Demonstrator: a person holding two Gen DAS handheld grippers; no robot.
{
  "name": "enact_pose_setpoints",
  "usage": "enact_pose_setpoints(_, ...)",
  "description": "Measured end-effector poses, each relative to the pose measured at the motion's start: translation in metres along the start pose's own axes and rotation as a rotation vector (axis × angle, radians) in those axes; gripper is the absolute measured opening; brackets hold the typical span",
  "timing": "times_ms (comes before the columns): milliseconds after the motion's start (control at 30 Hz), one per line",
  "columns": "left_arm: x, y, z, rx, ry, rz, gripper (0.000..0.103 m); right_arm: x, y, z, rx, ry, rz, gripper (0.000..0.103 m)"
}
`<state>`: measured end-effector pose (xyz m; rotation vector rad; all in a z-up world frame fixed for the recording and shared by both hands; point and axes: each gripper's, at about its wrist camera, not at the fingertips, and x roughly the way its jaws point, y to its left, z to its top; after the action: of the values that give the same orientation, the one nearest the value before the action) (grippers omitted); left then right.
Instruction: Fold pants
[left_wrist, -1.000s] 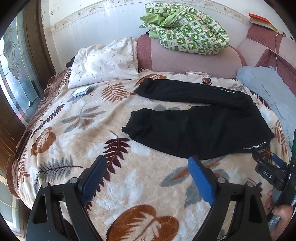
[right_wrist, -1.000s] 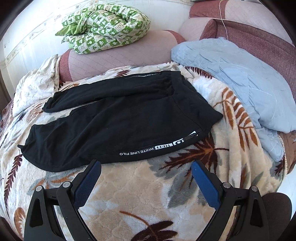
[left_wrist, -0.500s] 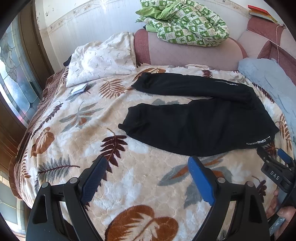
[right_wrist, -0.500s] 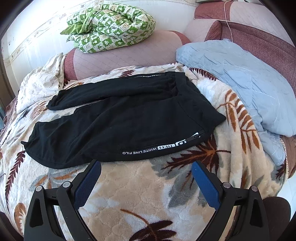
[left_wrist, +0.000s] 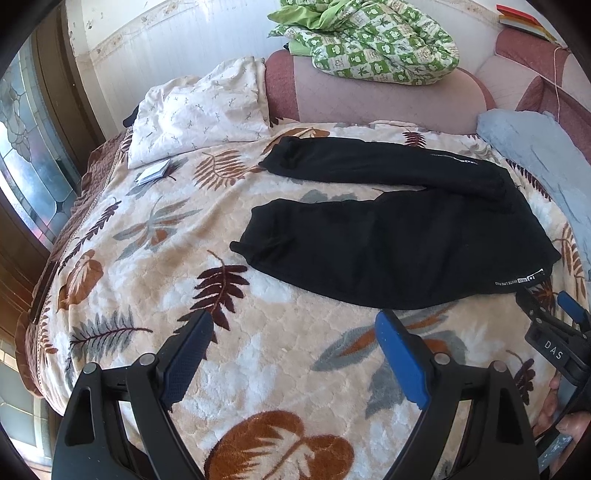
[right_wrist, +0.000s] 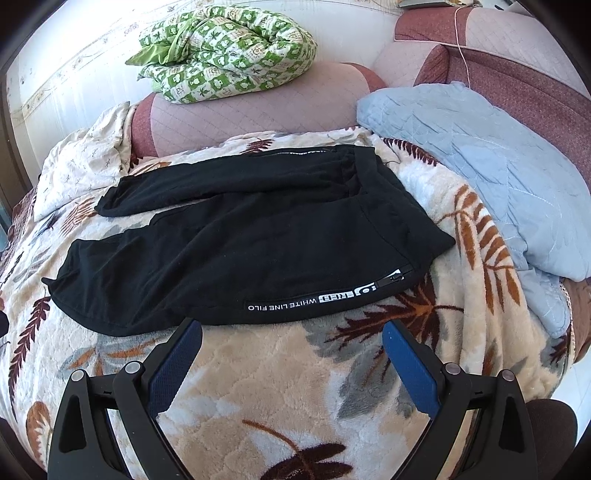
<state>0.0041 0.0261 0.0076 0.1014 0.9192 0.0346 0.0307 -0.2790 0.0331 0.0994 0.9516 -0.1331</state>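
Note:
Black pants (left_wrist: 388, 243) (right_wrist: 258, 236) lie flat on a leaf-patterned blanket (left_wrist: 155, 288) (right_wrist: 258, 373), legs spread toward the left, waistband at the right with white lettering along the near side seam. My left gripper (left_wrist: 295, 325) hovers open over bare blanket, just short of the near leg's lower edge, nothing between its blue pads. My right gripper (right_wrist: 291, 332) is open too, its left fingertip close to the near hem by the lettering, not touching cloth. The right gripper (left_wrist: 554, 321) also shows at the left wrist view's right edge, held by a hand.
A white pillow (left_wrist: 199, 110) and a small booklet (left_wrist: 153, 172) lie at the far left. A green checked quilt (left_wrist: 373, 40) (right_wrist: 225, 55) rests on the pink headboard. A light blue quilted cover (right_wrist: 491, 173) lies right of the pants. A window (left_wrist: 22, 147) is left.
The left wrist view has drifted slightly, so the pants sit a little lower and more central. Both grippers stay open; the pants have not moved.

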Motion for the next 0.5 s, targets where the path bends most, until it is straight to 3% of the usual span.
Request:
enact_pose_setpoints(367, 0.018, -0.001, 0.005, 0.016, 0.039, 0.03, 0.089, 0.006, -0.001, 0.022, -0.053, -0.017, 0.005, 0.1)
enact_pose_setpoints(500, 0.025, 0.002, 0.019, 0.026, 0.048, 0.004, 0.089, 0.011, -0.006, 0.041, -0.071, -0.022, 0.028, 0.1)
